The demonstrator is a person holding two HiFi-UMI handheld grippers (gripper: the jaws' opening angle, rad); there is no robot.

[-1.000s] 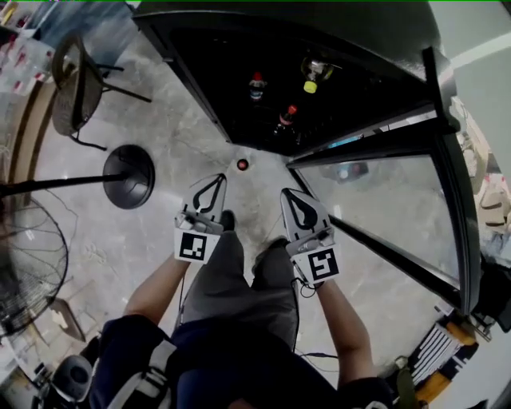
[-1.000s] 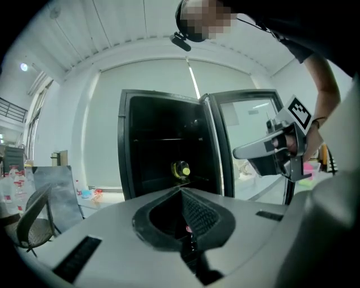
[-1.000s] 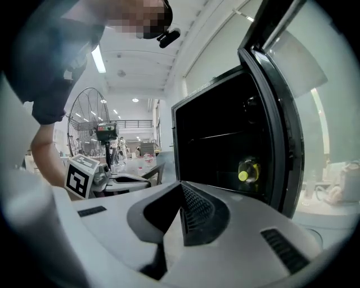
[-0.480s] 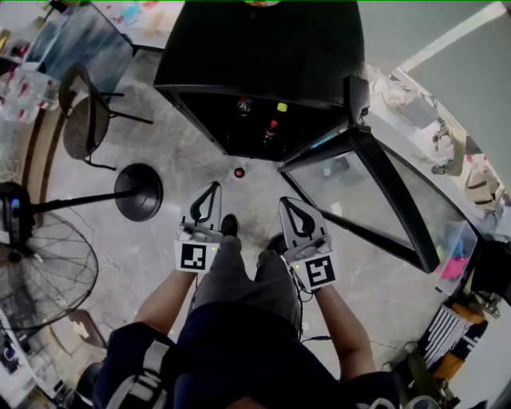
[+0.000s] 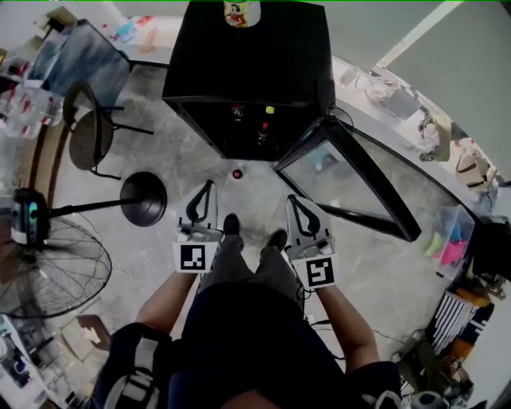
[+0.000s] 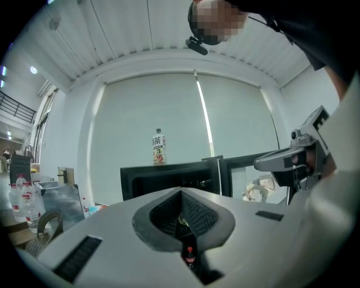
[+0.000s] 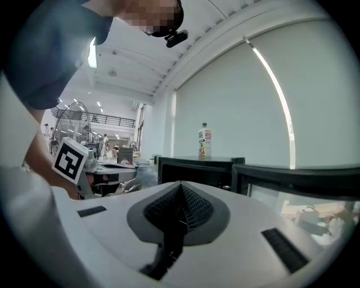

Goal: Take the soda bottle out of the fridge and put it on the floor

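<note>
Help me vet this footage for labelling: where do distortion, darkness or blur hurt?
Head view: fisheye bows the fridge and its open door; the interior is dark, only bottle caps show. Left gripper view: edges curve hard, the wall is pale and flat. Right gripper view: same bowing, plus bright ceiling lights.

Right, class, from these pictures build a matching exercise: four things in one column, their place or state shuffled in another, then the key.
1 tea bottle
2 soda bottle
3 fridge door
4 left gripper

A swung open
B on top of the fridge
C jaws shut, empty
D on the floor before the fridge

Pairs: 1-B, 2-D, 3-A, 4-C
</note>
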